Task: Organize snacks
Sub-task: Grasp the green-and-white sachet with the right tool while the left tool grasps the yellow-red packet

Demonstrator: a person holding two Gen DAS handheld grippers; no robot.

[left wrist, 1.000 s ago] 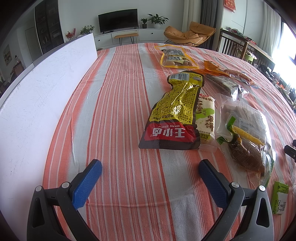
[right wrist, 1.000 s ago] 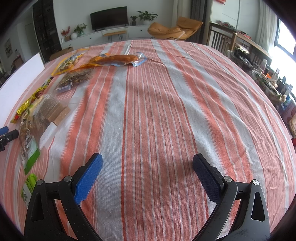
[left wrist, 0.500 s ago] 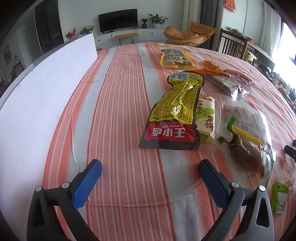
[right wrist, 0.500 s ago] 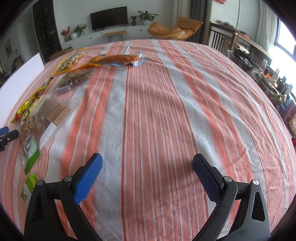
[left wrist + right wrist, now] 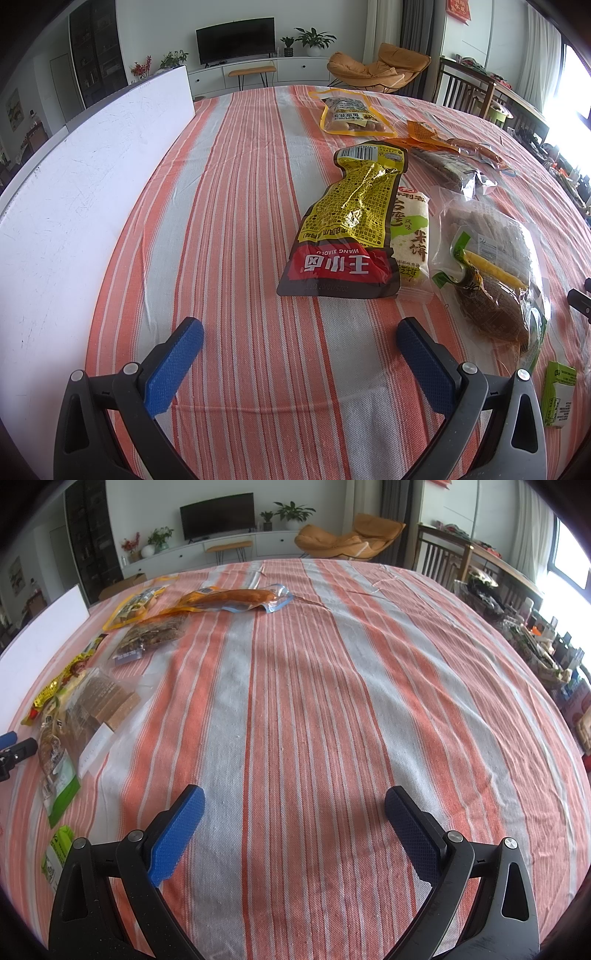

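Several snack packs lie on the striped tablecloth (image 5: 240, 192). In the left wrist view a yellow and red pouch (image 5: 351, 221) lies ahead of my open left gripper (image 5: 300, 334), overlapping a white and green rice cake pack (image 5: 412, 236). To the right sits a clear bag of brown snacks (image 5: 491, 266), and a small green packet (image 5: 559, 393) lies at the lower right. Farther back are a yellow peanut bag (image 5: 349, 114) and an orange sausage pack (image 5: 454, 142). My right gripper (image 5: 293, 803) is open over bare cloth, with the sausage pack (image 5: 236, 598) far ahead on the left.
A white board (image 5: 74, 192) runs along the table's left side. The left gripper's tip (image 5: 11, 747) shows at the left edge of the right wrist view. Wooden chairs (image 5: 443, 559) and a cluttered side table (image 5: 535, 638) stand beyond the right edge.
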